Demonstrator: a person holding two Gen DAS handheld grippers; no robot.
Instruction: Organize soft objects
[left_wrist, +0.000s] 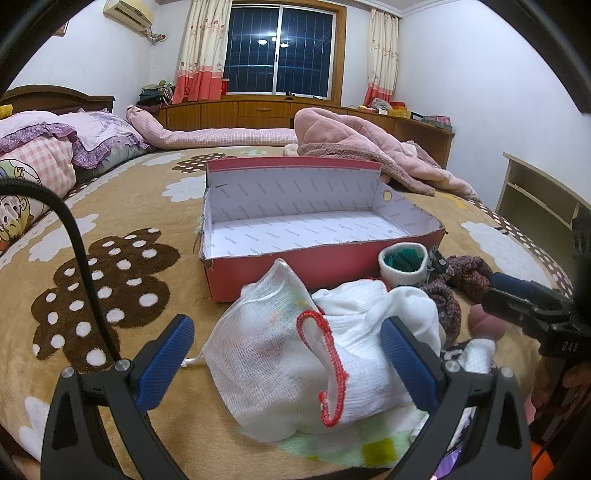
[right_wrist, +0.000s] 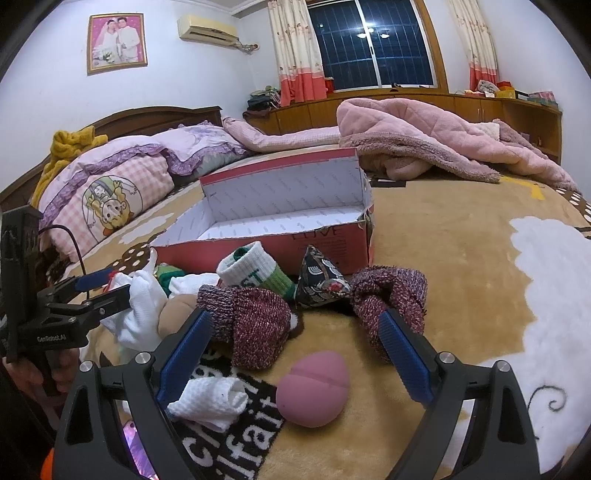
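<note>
Soft objects lie in a pile on the bed, just in front of one red box whose lid stands upright at the far edge. The box interior shows only its printed lining, and the near wall is low. Open blanket lies left of the pile in the left wrist view and right of it in the right wrist view.

Count, as visible:
- one white mesh cloth with a red-stitched edge
- one white-and-green sock, rolled, against the box wall
- two maroon knit pieces, side by side
- one dark patterned pouch, between the knit pieces
- one pink egg-shaped item
- one small white roll on a black lettered mat

Left hand-held gripper: jaws wide apart, straddling the mesh cloth; the right pad touches the cloth, the left pad is clear of it. No grasp is made.

Right hand-held gripper: jaws wide apart above the pink item and knit pieces, holding nothing.

Surroundings: pillows at the headboard and a pink quilt behind the box, both well apart from the pile.
</note>
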